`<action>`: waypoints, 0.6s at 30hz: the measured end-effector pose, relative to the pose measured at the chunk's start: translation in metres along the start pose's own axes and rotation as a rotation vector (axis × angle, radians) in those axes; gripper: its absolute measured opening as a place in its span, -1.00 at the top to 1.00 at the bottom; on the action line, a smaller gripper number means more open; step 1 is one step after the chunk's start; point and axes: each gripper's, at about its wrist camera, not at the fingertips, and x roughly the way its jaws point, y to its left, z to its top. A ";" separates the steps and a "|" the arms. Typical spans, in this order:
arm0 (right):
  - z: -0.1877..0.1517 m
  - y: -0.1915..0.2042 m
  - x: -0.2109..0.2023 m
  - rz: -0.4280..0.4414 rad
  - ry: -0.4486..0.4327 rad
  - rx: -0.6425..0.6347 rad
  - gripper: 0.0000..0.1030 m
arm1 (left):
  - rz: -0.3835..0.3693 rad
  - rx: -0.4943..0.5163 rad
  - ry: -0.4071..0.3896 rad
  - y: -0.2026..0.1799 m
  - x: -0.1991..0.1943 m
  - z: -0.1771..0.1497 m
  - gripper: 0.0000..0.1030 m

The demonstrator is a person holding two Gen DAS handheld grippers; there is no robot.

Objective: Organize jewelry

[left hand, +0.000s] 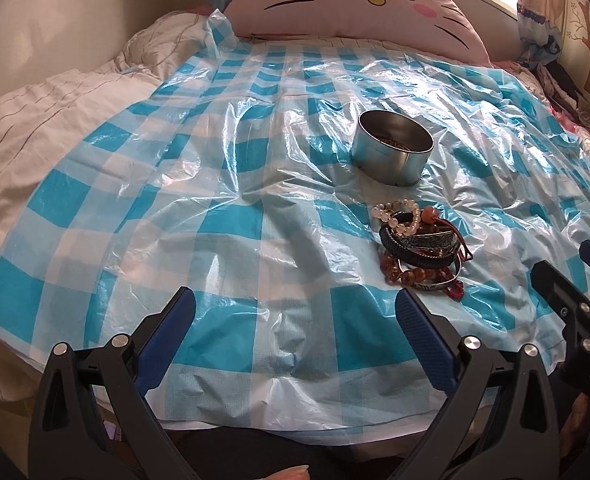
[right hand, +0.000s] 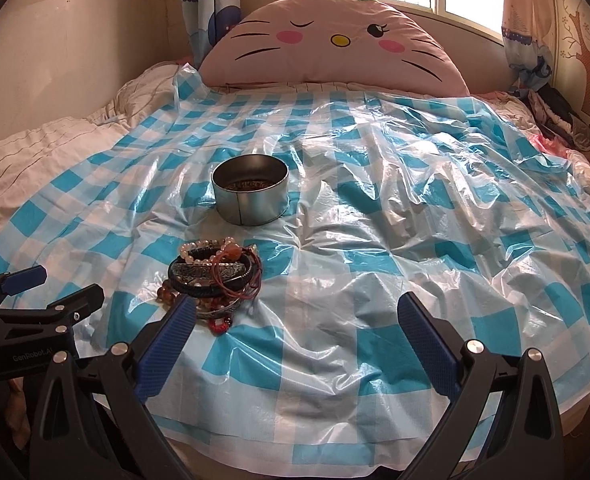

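Hovering low over the near edge of the bed, the left gripper (left hand: 295, 312) has its blue pads spread wide with nothing between them. Ahead of it and off to its right lies the pile of bracelets (left hand: 421, 250), a tangle of beads, bangles and cords on the blue checked plastic sheet (left hand: 231, 184). Just beyond the pile stands the round metal tin (left hand: 394, 151). The right gripper (right hand: 297, 316) is spread too, its left pad at the pile's near edge.
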 end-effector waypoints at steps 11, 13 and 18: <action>-0.003 0.020 0.004 -0.038 -0.007 -0.099 -0.88 | 0.000 0.016 -0.018 -0.006 0.001 -0.001 -0.88; -0.002 0.020 0.002 -0.037 -0.015 -0.099 -0.88 | 0.000 0.016 -0.018 -0.006 0.001 -0.002 -0.88; -0.002 0.018 0.002 -0.031 -0.019 -0.095 -0.88 | 0.006 0.018 -0.021 -0.006 0.000 -0.002 -0.88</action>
